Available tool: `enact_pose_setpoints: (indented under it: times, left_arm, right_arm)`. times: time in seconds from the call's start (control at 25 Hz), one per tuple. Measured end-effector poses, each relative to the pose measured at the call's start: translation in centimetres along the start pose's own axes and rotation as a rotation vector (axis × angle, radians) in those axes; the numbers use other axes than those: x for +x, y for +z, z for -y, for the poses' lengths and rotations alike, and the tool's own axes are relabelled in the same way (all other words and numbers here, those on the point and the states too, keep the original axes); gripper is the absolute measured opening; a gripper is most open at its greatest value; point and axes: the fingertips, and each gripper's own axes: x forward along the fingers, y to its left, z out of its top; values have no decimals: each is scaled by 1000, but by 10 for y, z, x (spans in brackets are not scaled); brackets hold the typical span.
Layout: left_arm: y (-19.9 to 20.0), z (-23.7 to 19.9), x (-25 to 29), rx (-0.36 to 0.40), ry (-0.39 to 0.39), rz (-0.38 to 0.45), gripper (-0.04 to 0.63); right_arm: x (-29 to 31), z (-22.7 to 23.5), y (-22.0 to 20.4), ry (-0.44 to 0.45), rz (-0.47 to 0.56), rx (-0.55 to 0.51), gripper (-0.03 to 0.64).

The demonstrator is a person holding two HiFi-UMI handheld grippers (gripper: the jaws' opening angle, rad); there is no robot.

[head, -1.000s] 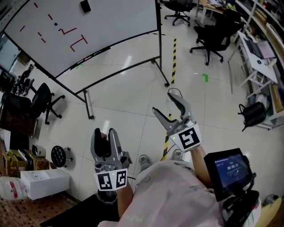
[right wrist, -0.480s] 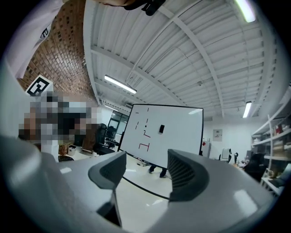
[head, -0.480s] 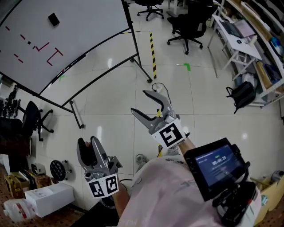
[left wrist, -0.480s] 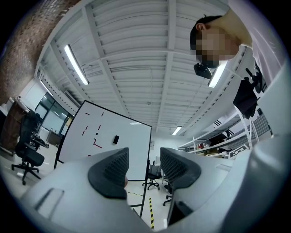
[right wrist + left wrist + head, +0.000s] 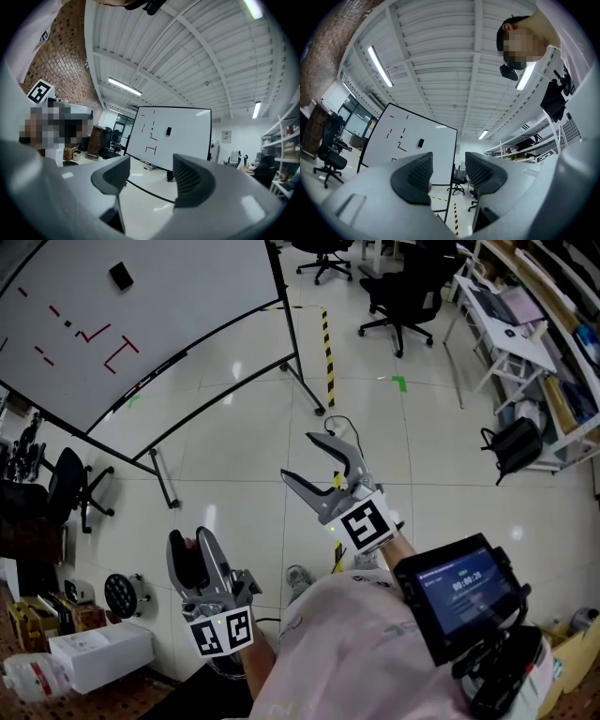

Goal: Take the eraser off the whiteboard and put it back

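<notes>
The black eraser (image 5: 120,276) sticks to the whiteboard (image 5: 187,315) at the far upper left, next to red marker lines. It is far from both grippers. My left gripper (image 5: 190,538) is held low at the left, its jaws a little apart with nothing between them. My right gripper (image 5: 300,457) points up at the middle with its jaws wide apart and empty. In the left gripper view the eraser (image 5: 421,143) shows on the whiteboard (image 5: 436,140) beyond the jaws (image 5: 449,171). In the right gripper view the eraser (image 5: 168,131) sits on the whiteboard (image 5: 187,136) above the jaws (image 5: 151,176).
The whiteboard stands on a wheeled black frame (image 5: 305,390) on a glossy tiled floor. Yellow-black tape (image 5: 329,348) runs along the floor. Office chairs (image 5: 403,296) and desks (image 5: 506,324) stand at the right, another chair (image 5: 66,484) and boxes (image 5: 98,652) at the left.
Over the last second the head view swung, so the whiteboard now sits farther left and both grippers sit more to the left. Neither gripper's jaws have changed.
</notes>
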Motion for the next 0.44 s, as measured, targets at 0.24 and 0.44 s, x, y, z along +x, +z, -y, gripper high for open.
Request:
enact_pose_setpoints:
  times: [0.24,0.44]
  left_arm:
    - [-3,-5,0,-4,9,-9,209]
    - [-7,-4,0,-26,-2,-19,209]
  right_arm:
    - [4,-2,-4,5,-15,3,279]
    - [3,-2,-7,3,-22,9,279]
